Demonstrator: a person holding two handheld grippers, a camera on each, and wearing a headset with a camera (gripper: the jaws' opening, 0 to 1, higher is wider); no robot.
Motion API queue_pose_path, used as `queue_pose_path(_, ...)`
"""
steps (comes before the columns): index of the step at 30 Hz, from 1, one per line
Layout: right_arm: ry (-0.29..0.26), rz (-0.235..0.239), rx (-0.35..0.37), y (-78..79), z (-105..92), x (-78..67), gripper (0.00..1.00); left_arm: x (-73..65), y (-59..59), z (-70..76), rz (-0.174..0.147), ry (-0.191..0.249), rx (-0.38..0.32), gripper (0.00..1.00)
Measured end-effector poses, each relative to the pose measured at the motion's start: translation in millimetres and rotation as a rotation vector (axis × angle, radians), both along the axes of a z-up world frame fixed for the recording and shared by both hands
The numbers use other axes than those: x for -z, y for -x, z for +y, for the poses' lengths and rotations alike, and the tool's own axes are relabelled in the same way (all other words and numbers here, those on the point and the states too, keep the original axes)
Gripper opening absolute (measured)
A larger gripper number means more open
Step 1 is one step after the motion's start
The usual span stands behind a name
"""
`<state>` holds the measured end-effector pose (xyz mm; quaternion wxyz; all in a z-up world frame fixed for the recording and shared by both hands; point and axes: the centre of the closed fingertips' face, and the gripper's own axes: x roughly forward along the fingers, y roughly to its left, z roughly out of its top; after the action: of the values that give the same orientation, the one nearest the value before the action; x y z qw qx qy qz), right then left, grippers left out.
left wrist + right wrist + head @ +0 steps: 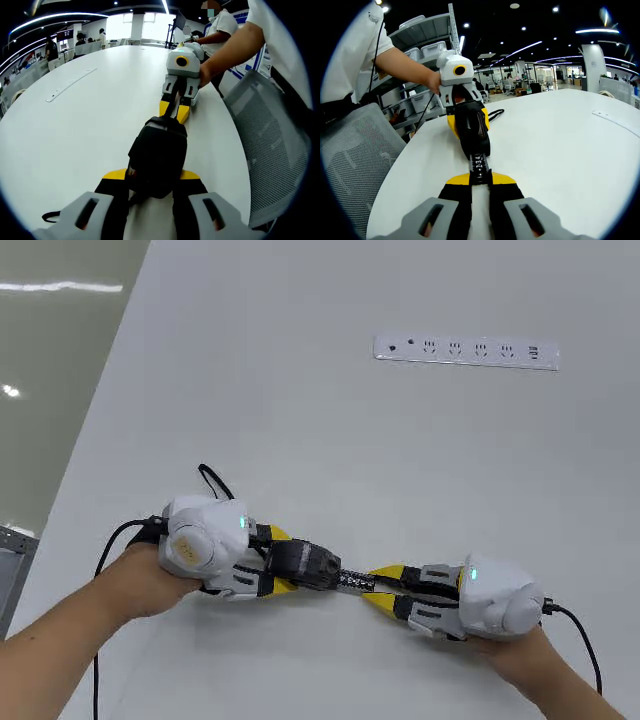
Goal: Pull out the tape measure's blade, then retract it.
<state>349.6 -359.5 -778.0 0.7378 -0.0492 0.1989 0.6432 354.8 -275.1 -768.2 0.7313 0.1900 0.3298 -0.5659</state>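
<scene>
On the white table (330, 420) a black tape measure (300, 562) lies between my two grippers. My left gripper (275, 560) is shut on its case, yellow tips on either side of it. A short length of blade (355, 582) runs from the case to my right gripper (385, 585), which is shut on the blade's end. In the left gripper view the case (157, 155) sits between the left gripper's (152, 180) jaws, with the right gripper (176, 107) beyond. In the right gripper view the numbered blade (477, 162) runs from the right gripper's (480, 181) jaws to the case (472, 125).
A white power strip (465, 350) lies flat at the far side of the table. A black cord (212, 480) loops behind the left gripper. A grey mesh chair (270, 145) stands at the table's near edge, and a person stands further off in an open office.
</scene>
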Motion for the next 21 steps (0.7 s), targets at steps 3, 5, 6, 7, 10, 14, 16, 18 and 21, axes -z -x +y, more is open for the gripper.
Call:
queue_pose_path(3, 0.0, 0.001, 0.001, 0.0, -1.5, 0.2, 0.1, 0.2, -0.1, 0.0, 0.0, -0.001, -0.002, 0.3)
queue_pose_path(5, 0.0, -0.002, 0.0, 0.2, -2.2, 0.0, 0.1, 0.1, -0.1, 0.0, 0.0, -0.002, -0.002, 0.3)
queue_pose_path(6, 0.001, -0.003, 0.0, 0.3, -2.6, 0.0, 0.1, 0.0, -0.1, 0.0, 0.0, -0.002, -0.002, 0.3)
queue_pose_path(7, 0.0, -0.001, 0.001, 0.4, -3.1, 0.0, 0.1, 0.0, 0.1, 0.0, 0.0, -0.002, -0.002, 0.3)
queue_pose_path(10, 0.001, -0.004, 0.001, 0.8, -5.0, 0.0, 0.1, 0.1, 0.0, -0.1, 0.0, -0.002, -0.001, 0.3)
queue_pose_path(14, 0.0, 0.001, 0.005, 0.8, -8.1, 0.0, 0.1, 0.3, 0.0, 0.0, -0.001, -0.003, -0.001, 0.3)
queue_pose_path(16, 0.001, 0.001, 0.005, 1.0, -9.0, -0.2, 0.1, 0.5, 0.0, 0.0, 0.0, -0.003, -0.002, 0.3)
queue_pose_path(18, 0.001, -0.002, 0.006, 0.8, -10.6, -0.4, 0.1, 0.6, -0.1, 0.0, 0.0, -0.003, -0.002, 0.3)
queue_pose_path(21, 0.001, -0.001, 0.007, 1.1, -12.7, -0.6, 0.1, 0.6, 0.0, -0.1, 0.001, -0.002, -0.003, 0.3)
